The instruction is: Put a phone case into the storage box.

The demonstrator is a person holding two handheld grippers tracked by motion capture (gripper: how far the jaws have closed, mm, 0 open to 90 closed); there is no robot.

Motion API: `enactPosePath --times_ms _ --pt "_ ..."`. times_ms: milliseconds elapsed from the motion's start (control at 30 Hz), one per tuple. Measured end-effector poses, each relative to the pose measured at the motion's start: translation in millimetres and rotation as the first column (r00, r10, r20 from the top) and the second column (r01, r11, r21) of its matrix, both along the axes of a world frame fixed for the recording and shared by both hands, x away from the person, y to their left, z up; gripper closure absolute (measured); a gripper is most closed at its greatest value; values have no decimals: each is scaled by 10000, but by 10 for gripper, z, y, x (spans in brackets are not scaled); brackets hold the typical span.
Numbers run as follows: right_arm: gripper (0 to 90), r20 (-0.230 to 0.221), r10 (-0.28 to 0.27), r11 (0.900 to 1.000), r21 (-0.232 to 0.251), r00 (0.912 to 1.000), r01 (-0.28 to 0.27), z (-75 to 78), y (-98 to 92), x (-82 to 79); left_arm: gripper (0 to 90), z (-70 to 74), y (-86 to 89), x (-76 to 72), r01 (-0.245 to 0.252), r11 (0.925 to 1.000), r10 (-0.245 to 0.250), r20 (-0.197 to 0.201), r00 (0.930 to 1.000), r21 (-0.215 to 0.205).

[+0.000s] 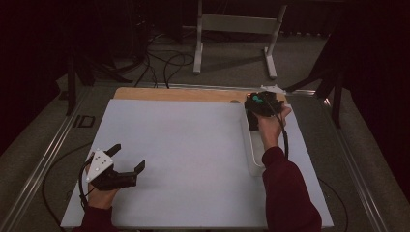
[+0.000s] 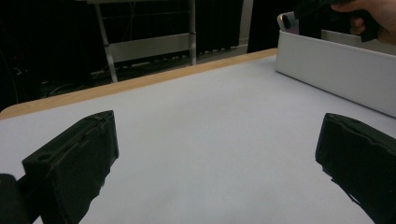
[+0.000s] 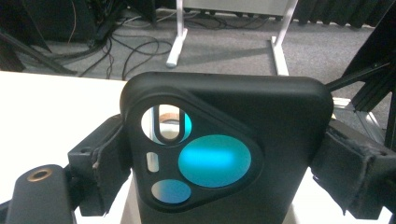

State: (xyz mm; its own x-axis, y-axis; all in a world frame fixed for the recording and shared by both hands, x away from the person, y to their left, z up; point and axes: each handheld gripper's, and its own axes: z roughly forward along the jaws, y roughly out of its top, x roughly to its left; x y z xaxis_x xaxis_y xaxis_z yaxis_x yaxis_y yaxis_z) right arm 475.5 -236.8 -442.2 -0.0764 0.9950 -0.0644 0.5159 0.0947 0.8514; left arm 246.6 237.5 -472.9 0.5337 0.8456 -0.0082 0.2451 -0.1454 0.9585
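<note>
Phone (image 3: 224,154), black-cased, clamped upright across its width in right gripper (image 1: 261,104) above the far end of white tray (image 1: 251,154), long axis vertical; left gripper (image 1: 126,162) spread wide, idle on mat (image 1: 193,159), well apart to the near left.

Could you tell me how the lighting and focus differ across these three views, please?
High view: dim, surroundings nearly black, table evenly lit. Left gripper view: its near fingers look soft, the white tray sharper. Right gripper view: brightest, the table washed out, the black phone case sharp with teal showing through its cut-outs.
</note>
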Motion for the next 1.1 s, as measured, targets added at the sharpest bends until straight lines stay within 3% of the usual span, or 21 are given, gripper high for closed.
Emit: enactPosePath --times_ms 267,500,933,1100 --pt "122 -158 -30 10000 -56 9999 30 -46 18 33 0 2 3 -3 -12 10000 12 5 10000 8" --pt "82 -275 -8 9998 221 9996 14 -50 -5 48 0 5 0 -5 -17 10000 17 17 10000 -13" --pt "73 -6 -41 9995 310 10000 41 -5 -24 26 0 4 -5 -5 -2 10000 2 7 10000 2" --pt "74 122 190 9992 352 9997 -194 49 -30 -20 0 4 -4 -5 -25 10000 25 12 10000 7"
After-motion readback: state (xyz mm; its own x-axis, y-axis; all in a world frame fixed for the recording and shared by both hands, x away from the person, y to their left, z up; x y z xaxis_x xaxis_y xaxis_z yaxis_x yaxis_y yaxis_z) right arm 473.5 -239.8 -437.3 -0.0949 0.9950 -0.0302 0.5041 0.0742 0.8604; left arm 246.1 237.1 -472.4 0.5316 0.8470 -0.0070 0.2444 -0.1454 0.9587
